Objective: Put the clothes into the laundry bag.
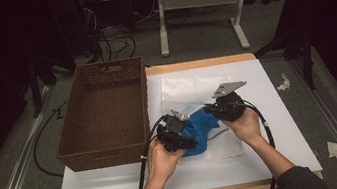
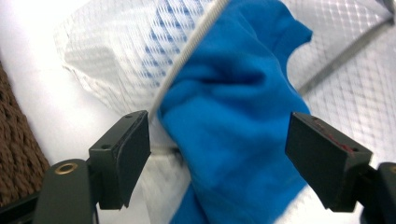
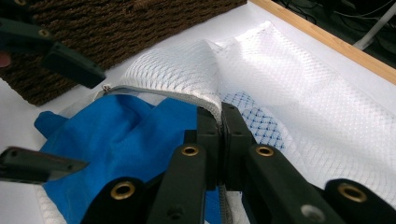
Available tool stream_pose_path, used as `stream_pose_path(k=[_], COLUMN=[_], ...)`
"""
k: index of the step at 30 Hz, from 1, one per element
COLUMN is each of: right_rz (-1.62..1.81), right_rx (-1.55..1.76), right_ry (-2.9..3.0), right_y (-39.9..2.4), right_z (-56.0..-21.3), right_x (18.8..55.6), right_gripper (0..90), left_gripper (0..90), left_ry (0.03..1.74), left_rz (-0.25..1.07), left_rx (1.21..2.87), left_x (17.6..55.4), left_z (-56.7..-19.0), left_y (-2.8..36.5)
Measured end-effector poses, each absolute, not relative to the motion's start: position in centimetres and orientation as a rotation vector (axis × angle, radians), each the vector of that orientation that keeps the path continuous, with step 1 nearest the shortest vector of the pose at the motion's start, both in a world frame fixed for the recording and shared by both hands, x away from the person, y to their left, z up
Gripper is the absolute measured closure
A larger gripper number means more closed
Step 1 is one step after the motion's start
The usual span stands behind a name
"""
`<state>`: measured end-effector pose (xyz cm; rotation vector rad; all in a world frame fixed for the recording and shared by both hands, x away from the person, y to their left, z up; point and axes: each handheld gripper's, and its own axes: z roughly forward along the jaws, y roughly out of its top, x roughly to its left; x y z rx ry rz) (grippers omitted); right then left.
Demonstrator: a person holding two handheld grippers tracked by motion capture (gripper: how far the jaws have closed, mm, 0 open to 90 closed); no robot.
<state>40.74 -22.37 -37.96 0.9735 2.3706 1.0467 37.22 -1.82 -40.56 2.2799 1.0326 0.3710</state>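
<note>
The right gripper (image 3: 220, 140) has its two black jaws pressed together on the zippered edge of a white mesh laundry bag (image 3: 299, 93), pinching the mesh and the grey zipper tape (image 3: 154, 92) so that the edge is lifted into a ridge. The left gripper (image 2: 219, 154) stands with its jaws wide apart, one on each side of a blue cloth (image 2: 233, 121) that lies between them without either pad clearly touching it; a pale cord-like edge (image 2: 187, 51) runs up past the left jaw. In the right gripper view the left gripper's two jaw tips show at the left edge, one above and one below the blue cloth (image 3: 116, 135), which lies partly under the mesh at the bag's opening.

In the high view both hands meet over the bag (image 1: 191, 88) near the middle of the white table top (image 1: 276, 149), the left hand (image 1: 161, 159) and the right hand (image 1: 244, 126) each wrapped round a gripper, the blue cloth (image 1: 198, 128) between them. A brown wicker basket (image 1: 103, 112) stands just beside the bag on the left. The table has a wooden rim (image 1: 202, 63), and cables lie on the grey floor (image 1: 113, 44) beyond
</note>
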Motion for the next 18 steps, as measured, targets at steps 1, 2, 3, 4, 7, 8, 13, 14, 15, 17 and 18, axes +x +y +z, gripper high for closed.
stream_pose_path(k=[1,2,3,4,7,8,13,14,15,17,18], right_rz=[1.051,1.045,1.047,1.041,1.032,1.032,1.032,1.031,1.031,1.031,1.039], right_rx=[0.975,0.975,0.972,0.967,0.967,0.965,0.968,0.960,0.961,0.966,0.973], right_ry=[2.367,2.368,2.364,2.367,2.366,2.366,2.365,2.369,2.369,2.372,2.371], right_y=[-22.4,-22.4,-22.4,-22.4,-22.3,-22.3,-22.3,-22.3,-22.3,-22.4,-22.3], right_z=[-38.0,-38.0,-38.0,-38.0,-38.1,-38.1,-38.1,-38.1,-38.1,-38.2,-38.4], right_x=[40.8,40.8,40.8,40.8,40.8,40.8,40.8,40.8,40.8,40.8,40.8], right_gripper=[89.2,89.2,89.1,89.2,89.2,89.2,89.2,89.2,89.2,89.2,89.2], left_gripper=[22.3,22.6,22.9,23.2,23.5,23.5,23.7,23.6,23.5,22.2,21.0], left_ry=[1.033,1.033,1.037,1.043,1.047,1.047,1.044,1.042,1.033,1.011,1.006], left_rz=[0.372,0.364,0.354,0.349,0.347,0.341,0.318,0.311,0.303,0.268,0.257], left_rx=[2.279,2.276,2.271,2.266,2.278,2.279,2.291,2.295,2.309,2.325,2.333], left_x=[37.0,36.7,36.5,36.4,36.1,36.1,35.8,35.8,35.8,35.9,35.9], left_z=[-40.6,-40.6,-40.7,-40.8,-41.1,-41.2,-42.0,-42.3,-42.4,-42.8,-42.9], left_y=[-1.7,-1.6,-1.5,-1.4,-1.4,-1.4,-1.7,-1.8,-2.0,-2.4,-2.6])
